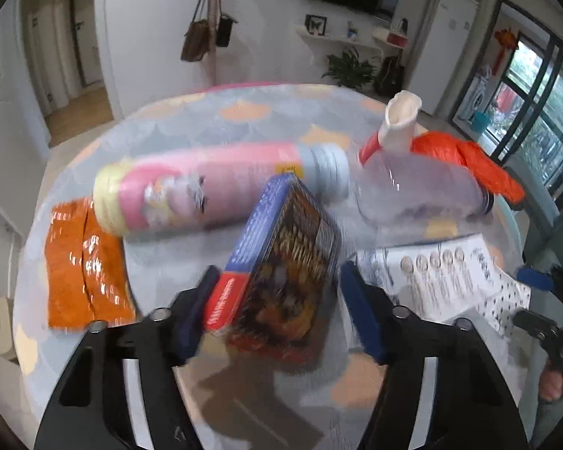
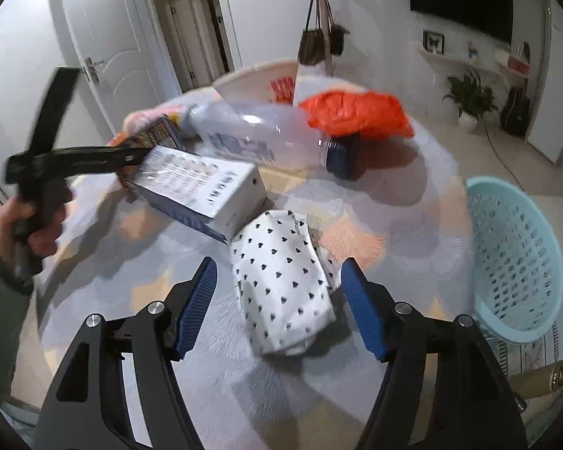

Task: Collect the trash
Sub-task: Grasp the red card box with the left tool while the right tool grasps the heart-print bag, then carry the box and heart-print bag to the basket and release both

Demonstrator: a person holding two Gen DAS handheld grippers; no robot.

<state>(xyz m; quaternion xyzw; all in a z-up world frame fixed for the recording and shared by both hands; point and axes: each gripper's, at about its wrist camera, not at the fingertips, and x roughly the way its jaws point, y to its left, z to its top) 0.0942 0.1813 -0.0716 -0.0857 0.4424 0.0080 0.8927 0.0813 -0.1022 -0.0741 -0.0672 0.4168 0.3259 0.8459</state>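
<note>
My left gripper (image 1: 277,281) is open, its blue fingers on either side of a dark snack box (image 1: 281,266) with a blue and red edge, which stands tilted on the table. A pink can (image 1: 214,187) lies behind it, an orange packet (image 1: 84,266) to the left. My right gripper (image 2: 279,277) is open around a white pouch with black hearts (image 2: 281,285). A white and blue box (image 2: 202,191), a clear plastic bottle (image 2: 259,138) and a crumpled orange bag (image 2: 356,112) lie beyond it.
A light blue basket (image 2: 514,258) stands off the table's right edge. The round table (image 2: 413,195) has a patterned cloth. A white cup (image 1: 399,120) stands behind the bottle (image 1: 420,183). The white box (image 1: 431,273) lies right of the left gripper.
</note>
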